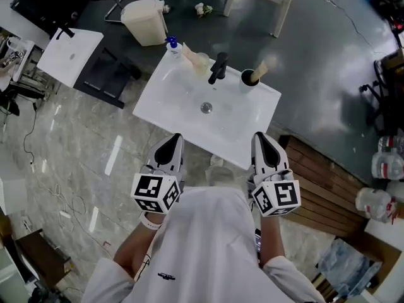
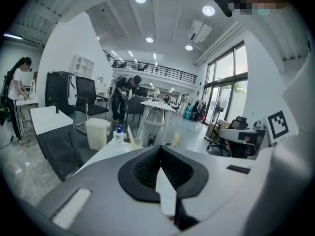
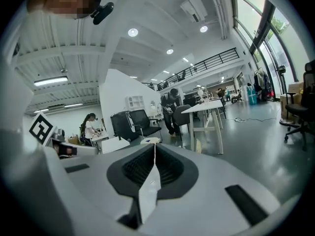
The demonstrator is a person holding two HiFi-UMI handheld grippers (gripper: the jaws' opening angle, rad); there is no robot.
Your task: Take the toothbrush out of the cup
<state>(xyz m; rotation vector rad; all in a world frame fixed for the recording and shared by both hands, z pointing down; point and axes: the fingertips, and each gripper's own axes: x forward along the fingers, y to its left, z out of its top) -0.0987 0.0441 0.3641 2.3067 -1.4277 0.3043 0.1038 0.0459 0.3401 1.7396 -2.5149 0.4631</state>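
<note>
Left tongs [image 1: 174, 137], right tongs [image 1: 259, 136] closed before sink [image 1: 165, 91]; faucet [image 1: 218, 67] beside cup [image 1: 248, 80].

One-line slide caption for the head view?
Shut left gripper and shut right gripper hover before white sink; tan toothbrush stands in round black cup.

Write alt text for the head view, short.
Seen from above, a person holds the left gripper and right gripper, jaws together and empty, at the near edge of a white sink. At its back, right of the black faucet, a dark cup holds a toothbrush.
</note>
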